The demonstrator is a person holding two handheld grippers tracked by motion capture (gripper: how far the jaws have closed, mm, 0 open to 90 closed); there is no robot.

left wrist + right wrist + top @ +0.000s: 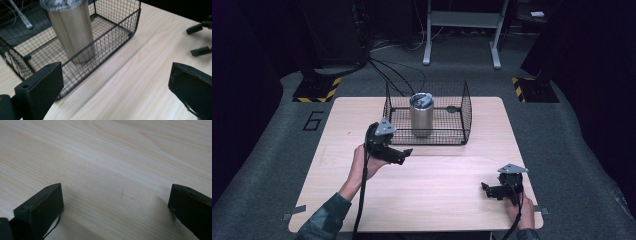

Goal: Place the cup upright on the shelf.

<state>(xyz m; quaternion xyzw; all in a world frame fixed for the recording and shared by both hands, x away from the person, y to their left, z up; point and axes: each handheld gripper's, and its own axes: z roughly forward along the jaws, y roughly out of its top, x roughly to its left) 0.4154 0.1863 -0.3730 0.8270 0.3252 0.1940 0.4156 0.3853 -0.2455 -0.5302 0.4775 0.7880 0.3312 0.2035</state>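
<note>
Two hand-held tools work over a pale wooden counter (pixel 422 185), seen from the high view. At left of centre, the left tool (pixel 404 152) hovers just before the front wall of a black wire basket (pixel 464 112), its jaws spread apart and gripping nothing. Inside the basket, in the middle of the frame, a steel tumbler (pixel 421 116) stands upright, its long axis vertical and its lidded mouth pointing up; it sits toward the basket's left half, apart from the wire walls. At lower right, the right tool (pixel 486 190) rests low near the counter's front edge, well apart from the basket, jaws also parted and empty.

From the left gripper view, the tumbler (pixel 72 32) fills the upper left, leaning in the frame because the camera is tilted, its base visible on the mesh floor behind the basket's (pixel 105 37) front wire. The same view catches the right tool's (pixel 198 40) two black jaws at the far right edge, held apart. The right gripper view adds the bare wood grain of the counter (pixel 112 170) between wide-set jaws.
</note>
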